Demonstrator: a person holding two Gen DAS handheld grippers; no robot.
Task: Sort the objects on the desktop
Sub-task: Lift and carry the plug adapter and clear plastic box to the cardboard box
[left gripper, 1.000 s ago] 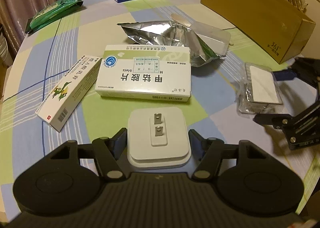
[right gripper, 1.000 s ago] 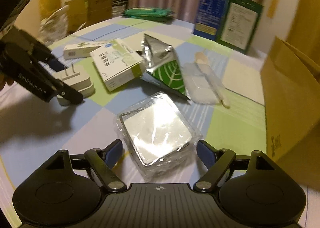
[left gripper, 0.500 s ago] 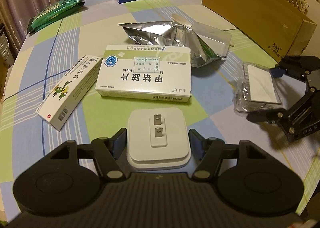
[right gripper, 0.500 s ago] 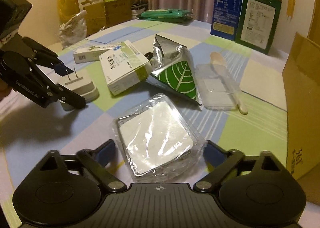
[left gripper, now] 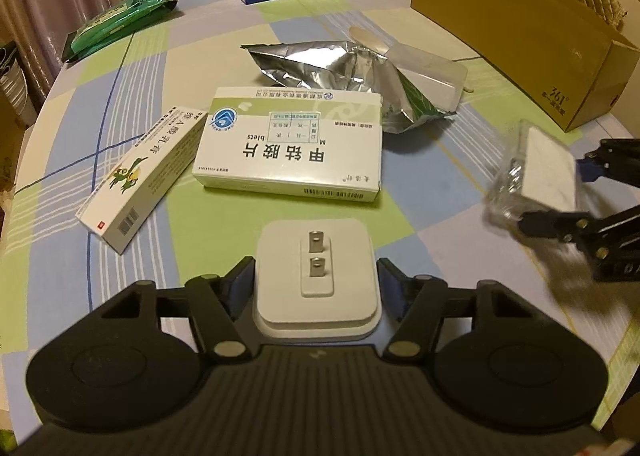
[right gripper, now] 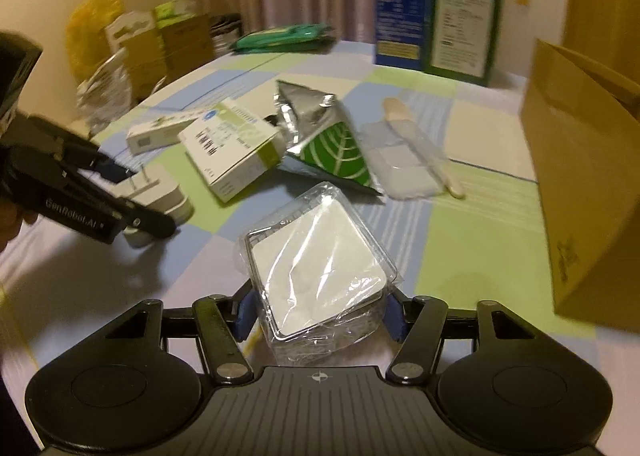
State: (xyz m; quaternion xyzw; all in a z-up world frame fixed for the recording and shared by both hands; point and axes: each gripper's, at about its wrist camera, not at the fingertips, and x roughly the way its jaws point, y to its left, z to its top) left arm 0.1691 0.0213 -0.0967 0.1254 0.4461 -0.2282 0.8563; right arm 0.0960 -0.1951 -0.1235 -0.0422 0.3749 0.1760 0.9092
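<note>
A white plug adapter (left gripper: 316,268) lies prongs-up on the checked tablecloth. My left gripper (left gripper: 315,280) is shut on it, a pad against each side. The right wrist view shows that gripper (right gripper: 148,195) at the left, low over the cloth. A clear plastic pack (right gripper: 320,252) with a white pad inside sits between the fingers of my right gripper (right gripper: 318,312). Its jaws are closing and the pads press the crumpled wrap. The pack (left gripper: 536,171) is tilted up off the cloth, seen at the right edge in the left wrist view.
A white medicine box (left gripper: 288,151) and a long tube carton (left gripper: 140,175) lie beyond the adapter. Behind them are a foil pouch (left gripper: 332,67) and a clear tray (left gripper: 432,71) with a wooden stick. An open cardboard box (left gripper: 520,27) stands right; a green packet (left gripper: 120,19) lies far left.
The right gripper's jaws have closed in on the plastic pack, and the pack has tipped up off the cloth. The left gripper and the adapter have stayed put.
</note>
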